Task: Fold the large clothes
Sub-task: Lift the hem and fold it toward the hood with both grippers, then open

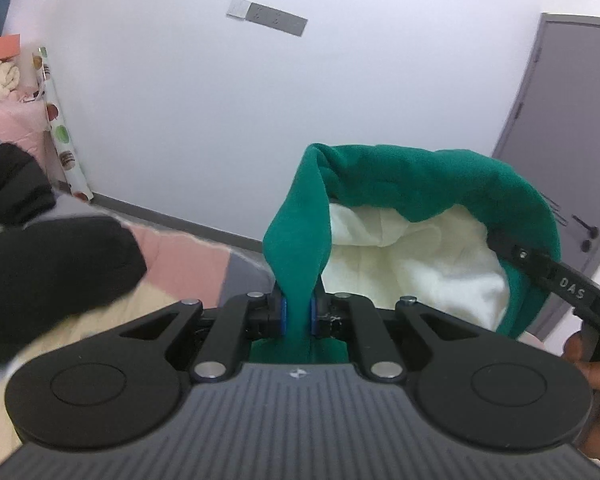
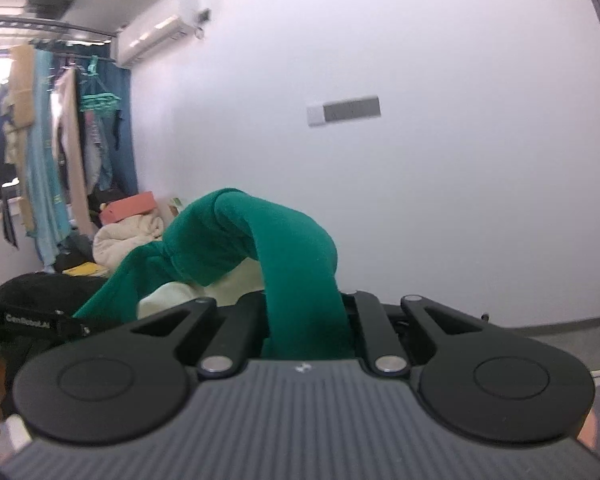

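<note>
Both grippers, left (image 1: pixel 299 316) and right (image 2: pixel 310 332), pinch the green hoodie (image 1: pixel 412 184) up above the bed (image 1: pixel 188 256); next, lay it flat.

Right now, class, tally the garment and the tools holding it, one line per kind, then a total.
Green garment with cream lining: 1
Left hand-held gripper: 1, shut on it
Right hand-held gripper: 1, shut on it
Total: 3
</note>
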A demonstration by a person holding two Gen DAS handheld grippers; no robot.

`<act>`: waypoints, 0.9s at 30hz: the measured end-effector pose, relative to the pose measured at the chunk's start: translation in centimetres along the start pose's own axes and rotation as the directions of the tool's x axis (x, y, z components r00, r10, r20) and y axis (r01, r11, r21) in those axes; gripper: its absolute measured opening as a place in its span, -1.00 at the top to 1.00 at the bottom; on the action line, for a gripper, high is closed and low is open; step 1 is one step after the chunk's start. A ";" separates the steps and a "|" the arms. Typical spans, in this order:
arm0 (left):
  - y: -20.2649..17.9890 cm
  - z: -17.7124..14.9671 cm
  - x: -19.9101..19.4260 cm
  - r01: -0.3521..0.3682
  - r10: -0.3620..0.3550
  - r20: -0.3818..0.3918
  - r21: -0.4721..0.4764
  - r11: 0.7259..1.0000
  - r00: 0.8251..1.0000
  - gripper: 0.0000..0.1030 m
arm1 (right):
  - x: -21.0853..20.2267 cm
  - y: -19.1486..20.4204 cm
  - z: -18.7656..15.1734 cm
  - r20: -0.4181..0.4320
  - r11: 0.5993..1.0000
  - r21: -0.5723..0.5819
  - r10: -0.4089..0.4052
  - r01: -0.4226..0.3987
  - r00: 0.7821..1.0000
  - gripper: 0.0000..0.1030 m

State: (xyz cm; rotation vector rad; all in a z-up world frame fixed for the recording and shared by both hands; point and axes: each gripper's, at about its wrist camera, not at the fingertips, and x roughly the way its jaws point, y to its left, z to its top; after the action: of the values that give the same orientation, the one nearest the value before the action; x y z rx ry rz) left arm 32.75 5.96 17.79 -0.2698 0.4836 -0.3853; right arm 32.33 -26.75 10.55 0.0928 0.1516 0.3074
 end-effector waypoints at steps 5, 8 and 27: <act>-0.6 -7.6 -6.8 0.009 -0.010 -0.017 -0.050 0.999 1.000 0.77 | -7.3 2.0 -3.5 -0.018 1.000 -0.020 0.010 -0.011 1.000 0.79; -0.4 -12.4 -10.1 0.025 -0.028 -0.032 -0.078 0.997 0.999 0.77 | -11.2 3.2 -6.0 -0.039 0.999 -0.038 0.021 -0.023 0.999 0.79; 3.5 -20.8 -18.0 0.110 -0.126 -0.028 -0.330 0.938 0.992 -0.23 | -20.2 3.5 -14.3 -0.305 0.975 0.215 0.116 -0.050 0.945 -0.07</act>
State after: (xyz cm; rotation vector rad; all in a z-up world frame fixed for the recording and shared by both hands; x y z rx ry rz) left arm 8.70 13.29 6.08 -0.6163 0.5816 -0.4284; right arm 9.96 -28.68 -0.37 0.2550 0.4995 0.3901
